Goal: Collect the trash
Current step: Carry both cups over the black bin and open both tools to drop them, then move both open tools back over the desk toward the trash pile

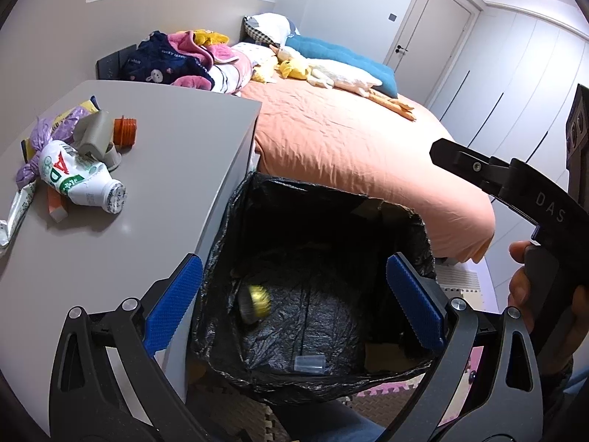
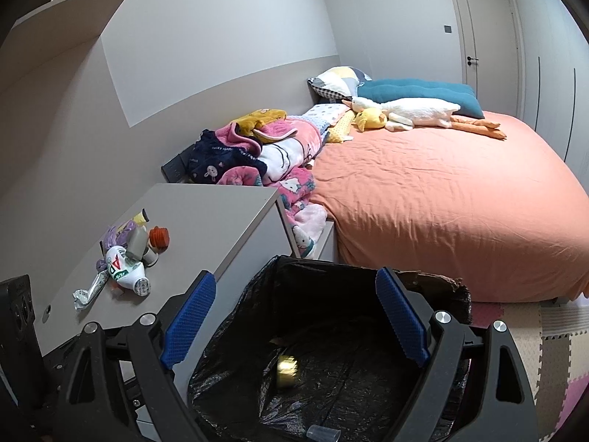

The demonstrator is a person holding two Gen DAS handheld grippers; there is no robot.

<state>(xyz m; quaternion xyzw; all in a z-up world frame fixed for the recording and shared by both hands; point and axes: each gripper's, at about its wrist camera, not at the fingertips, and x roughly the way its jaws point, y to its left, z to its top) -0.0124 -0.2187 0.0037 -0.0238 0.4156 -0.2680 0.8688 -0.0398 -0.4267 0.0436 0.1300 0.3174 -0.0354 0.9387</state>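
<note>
Left wrist view: my left gripper point(image 1: 294, 302) hangs above the bin point(image 1: 390, 372), jaws spread about as wide as they go, with nothing between the blue pads point(image 1: 173, 305). I judge the tilt downward serves to drop items straight into the black liner. Inside, at 9 o'clock from the bin's centre, a gold-coloured piece point(image 1: 256, 304) shows blurred; a small clear cup point(image 1: 311, 362) lies at 6 o'clock on the liner floor. The remaining trash sits on the grey table point(image 1: 165, 169) at 10 o'clock from the bin: a crushed white bottle point(image 1: 79, 176), a grey tube point(image 1: 94, 134) beside an orange cap point(image 1: 125, 130), a purple wrapper point(image 1: 42, 136) and a foil wrapper point(image 1: 18, 213) at the table's edge. At 3 o'clock a hand point(image 1: 530, 287) holds the right gripper's handle point(image 1: 545, 287); its jaws are out of this view.

Right wrist view: my right gripper point(image 2: 296, 316) is likewise over the bin, jaws wide and empty. The gold piece lies near the centre of the liner, the clear cup at 6 o'clock by the frame's lower edge. The table pile sits at 9 o'clock, well apart from the pads. The bin stands just beside the table's corner, presumably to keep carries short. The bed point(image 2: 441, 202) fills 1 to 3 o'clock and bears nothing I would class as trash.

Judgement: several items outstanding on the table; both tools free to fetch.
</note>
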